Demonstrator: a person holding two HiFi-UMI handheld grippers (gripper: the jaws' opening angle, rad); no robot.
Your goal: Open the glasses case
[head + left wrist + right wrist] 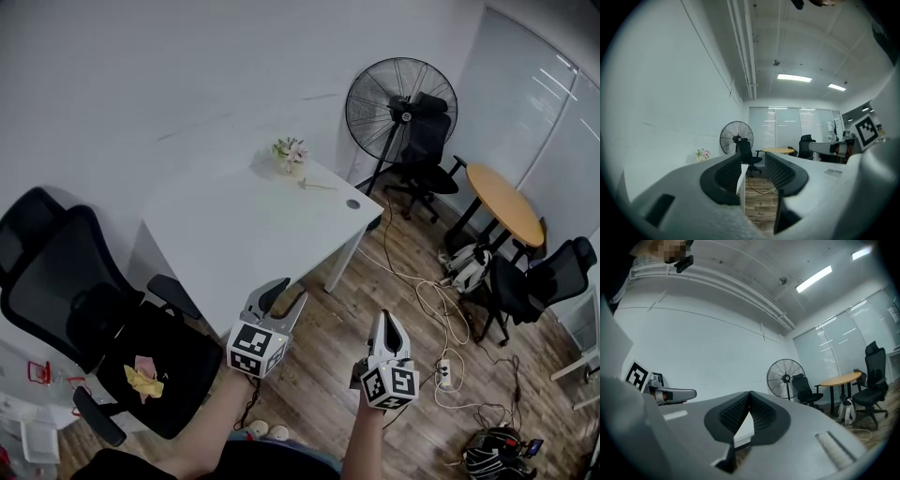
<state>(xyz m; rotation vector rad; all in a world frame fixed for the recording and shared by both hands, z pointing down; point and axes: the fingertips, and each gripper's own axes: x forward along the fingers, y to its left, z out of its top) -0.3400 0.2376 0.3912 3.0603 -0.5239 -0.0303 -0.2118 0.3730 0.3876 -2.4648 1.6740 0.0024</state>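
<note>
- A person holds the left hand-held gripper [291, 292] level, just off the near corner of a white desk [234, 234]. Its jaws stand apart with nothing between them.
- The right hand-held gripper [386, 316] hangs beside it over the wood floor [412, 375], jaw tips pressed together and empty.
- A small pot of flowers [291, 155] sits by the desk's far corner.
- The glasses case cannot be picked out in any view.
- A black office chair [56, 281] with a yellow cloth [142, 380] on its seat stands off the desk's left edge, and a standing fan [401, 103] rises beyond its right corner.
</note>
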